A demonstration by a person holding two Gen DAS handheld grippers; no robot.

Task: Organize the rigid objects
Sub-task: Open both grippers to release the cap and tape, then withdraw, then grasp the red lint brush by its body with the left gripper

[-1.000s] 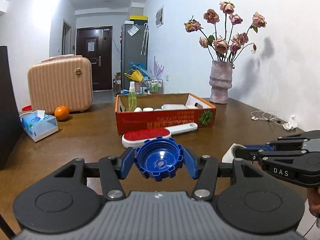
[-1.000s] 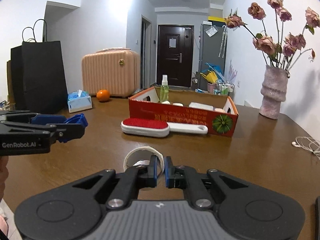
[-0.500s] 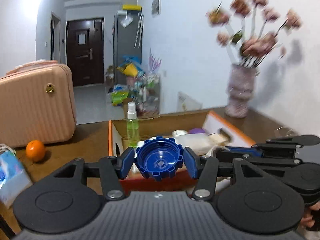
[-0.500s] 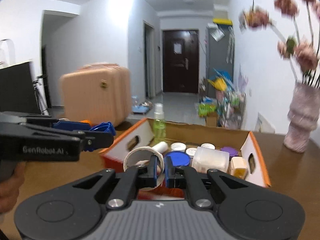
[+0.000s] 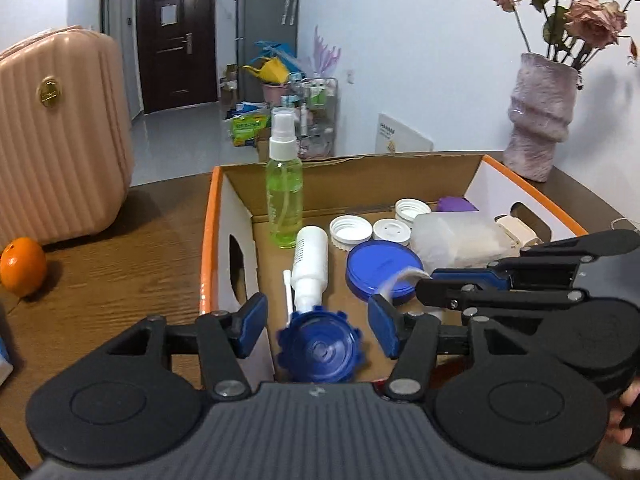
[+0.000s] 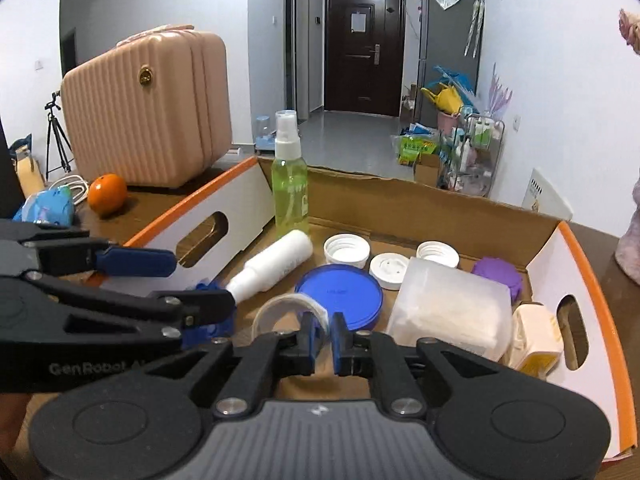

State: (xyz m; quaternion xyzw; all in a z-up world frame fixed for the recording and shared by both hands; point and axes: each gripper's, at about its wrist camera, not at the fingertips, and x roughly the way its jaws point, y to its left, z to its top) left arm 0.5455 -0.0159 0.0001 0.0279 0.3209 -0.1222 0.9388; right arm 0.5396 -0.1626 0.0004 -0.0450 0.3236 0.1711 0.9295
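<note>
I hold both grippers over the near edge of the box (image 5: 520, 178), because that is where the rigid items go. The left gripper (image 5: 318, 326) has just been opening; its pads stand clear of the blue cap (image 5: 318, 350), which sits blurred between them at the box's near left corner, released or dropping. The right gripper (image 6: 322, 336) is nearly together, pinching the wall of the white ring (image 6: 280, 308) above the box's near middle. Under the ring lie a blue lid (image 6: 340, 294) and a white bottle (image 6: 274, 266) on its side; a green spray bottle (image 5: 285, 204) stands in the far left corner. In my judgement the lid obstructs a flat landing.
</note>
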